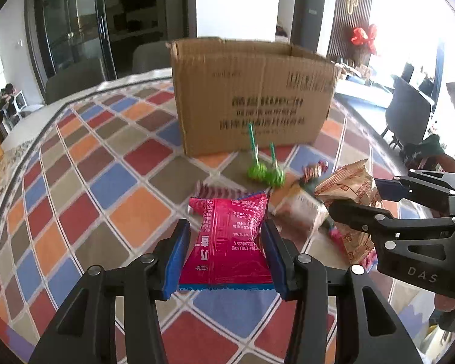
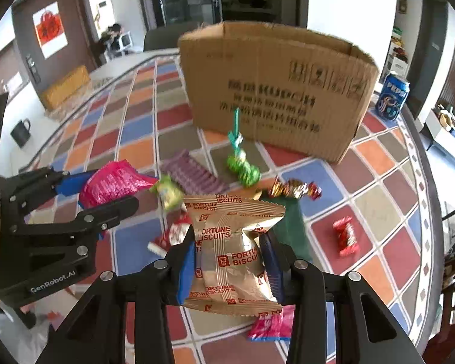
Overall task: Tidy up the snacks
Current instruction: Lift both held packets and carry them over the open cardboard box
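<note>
1. Blue-padded fingers (image 1: 179, 261) of the left gripper (image 1: 224, 254) press on both sides of a pink snack packet (image 1: 230, 242), which is pinched between them and lifted off the tablecloth (image 1: 75, 182); the packet's printed face is turned toward the camera.
2. Over in the right wrist view, the right gripper (image 2: 227, 270) is clamped on a gold Fortune Biscuits packet (image 2: 230, 251); its pads dent the foil on both sides, and the packet hangs clear of the table.
3. Both grippers sit close side by side, each visible at the edge of the other's view.
4. Loose snacks lie on the chequered cloth between the grippers and the cardboard box (image 2: 276, 91): two green lollipops (image 1: 265, 174), a purple ridged wrapper (image 2: 191, 173), a gold-and-red twisted candy (image 2: 294, 188), a small red candy (image 2: 345, 236) off to the right, and another pink packet (image 2: 271, 326) under the biscuit packet.
5. The box stands upright and open-topped at the far side of the snacks; a blue Pepsi can (image 2: 392, 97) stands just beside its right end.
</note>
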A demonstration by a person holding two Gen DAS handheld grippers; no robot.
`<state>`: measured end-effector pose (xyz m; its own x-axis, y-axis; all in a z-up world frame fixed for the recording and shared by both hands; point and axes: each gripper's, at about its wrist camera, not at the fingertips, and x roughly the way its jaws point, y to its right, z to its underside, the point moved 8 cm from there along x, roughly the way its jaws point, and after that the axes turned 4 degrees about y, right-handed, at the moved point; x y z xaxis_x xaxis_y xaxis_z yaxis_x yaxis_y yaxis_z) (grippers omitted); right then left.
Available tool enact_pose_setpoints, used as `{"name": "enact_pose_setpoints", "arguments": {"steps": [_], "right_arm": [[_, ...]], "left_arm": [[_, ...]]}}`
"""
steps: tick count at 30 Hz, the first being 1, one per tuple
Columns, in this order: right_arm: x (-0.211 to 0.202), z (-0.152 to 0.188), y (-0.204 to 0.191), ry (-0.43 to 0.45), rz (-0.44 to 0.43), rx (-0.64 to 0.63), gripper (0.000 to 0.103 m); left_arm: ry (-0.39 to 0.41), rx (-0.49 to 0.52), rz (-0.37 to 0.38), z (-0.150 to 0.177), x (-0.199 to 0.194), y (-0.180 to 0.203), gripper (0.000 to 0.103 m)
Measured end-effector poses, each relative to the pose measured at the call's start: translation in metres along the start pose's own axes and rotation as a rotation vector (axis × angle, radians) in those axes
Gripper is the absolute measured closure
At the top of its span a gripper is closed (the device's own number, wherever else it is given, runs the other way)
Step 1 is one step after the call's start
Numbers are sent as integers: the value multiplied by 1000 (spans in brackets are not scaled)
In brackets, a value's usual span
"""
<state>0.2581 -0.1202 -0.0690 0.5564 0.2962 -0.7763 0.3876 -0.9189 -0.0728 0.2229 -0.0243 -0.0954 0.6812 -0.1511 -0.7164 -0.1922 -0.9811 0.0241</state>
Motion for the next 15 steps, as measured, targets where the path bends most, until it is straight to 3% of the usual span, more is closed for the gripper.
{"name": "enact_pose_setpoints", "arguments": {"steps": [15], "right_arm": [[-42,-80,32,169,60,71,62]], "left_arm": [[145,26,-30,-100,-27,-1,55]]}}
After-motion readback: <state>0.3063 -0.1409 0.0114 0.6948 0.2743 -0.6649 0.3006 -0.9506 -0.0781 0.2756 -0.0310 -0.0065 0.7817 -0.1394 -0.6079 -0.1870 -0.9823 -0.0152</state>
